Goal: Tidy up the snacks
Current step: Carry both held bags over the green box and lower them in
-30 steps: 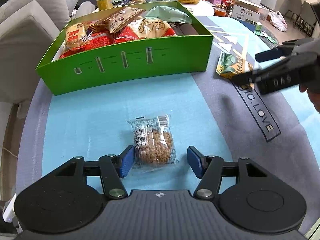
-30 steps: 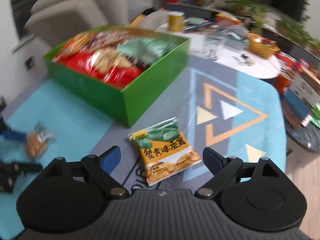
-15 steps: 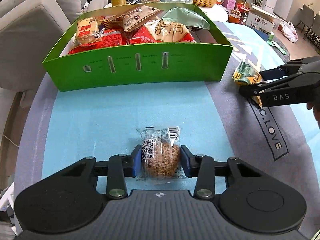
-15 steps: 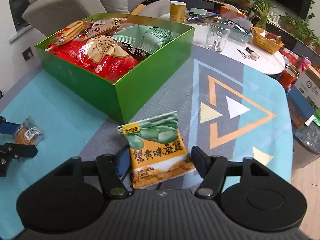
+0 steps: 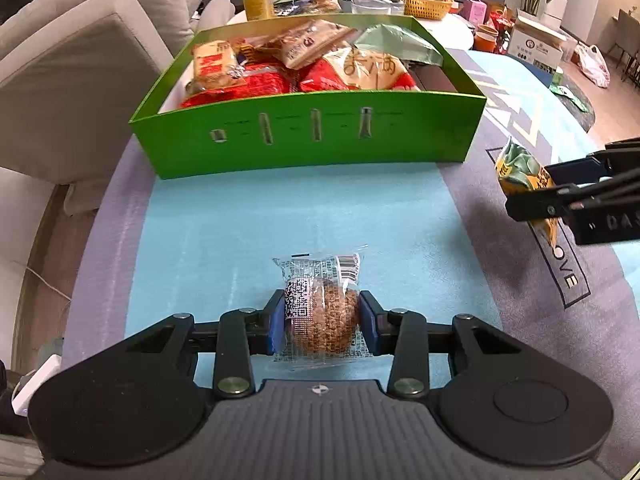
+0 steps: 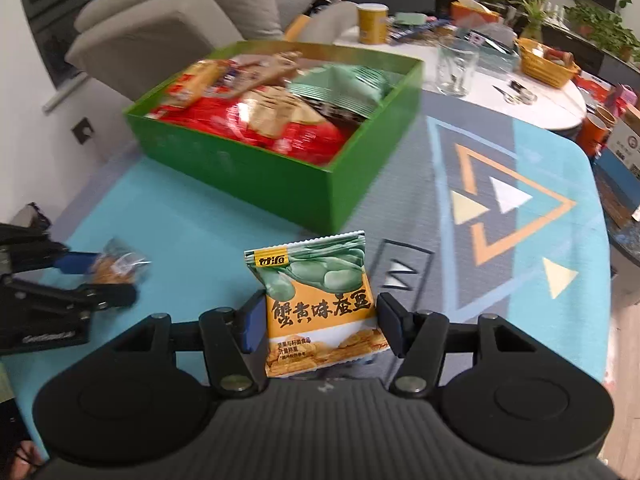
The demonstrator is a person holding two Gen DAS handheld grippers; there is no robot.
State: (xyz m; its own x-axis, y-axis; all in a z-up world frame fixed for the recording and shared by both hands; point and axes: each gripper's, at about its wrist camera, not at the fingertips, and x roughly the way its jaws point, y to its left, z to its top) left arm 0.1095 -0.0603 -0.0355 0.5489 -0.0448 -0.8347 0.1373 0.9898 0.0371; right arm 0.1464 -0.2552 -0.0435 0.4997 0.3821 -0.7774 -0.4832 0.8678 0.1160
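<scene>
A: Left claw [image 5: 322, 322], nearest the lens: blue pads pressed against both sides of a clear-wrapped round oat cake [image 5: 321, 312]. Barcode end of the wrapper points away, toward the box. Cannot tell whether the packet is off the worktop [image 5: 240, 232].

B: Right claw [image 6: 318, 322]: closed in on an orange-and-green broad bean snack packet [image 6: 316, 300], gripped at its lower half, top edge standing upright. It appears lifted clear of the cloth.

A: Confirmed from the left view: the packet hangs in that claw at the right edge, near the box's right corner, well apart from the oat cake.

B: Beyond both claws, green cardboard box [image 5: 308, 136] on the blue-and-grey patterned cloth, open top. Inside, red, tan and pale green snack bags [image 6: 260, 116], piled to the rim.

A: Farther back: drinking glass [image 6: 456, 66], yellow canister [image 6: 372, 22], wicker basket [image 6: 546, 64] on a white round table [image 6: 540, 96]. Beige sofa [image 5: 80, 64] at left.
</scene>
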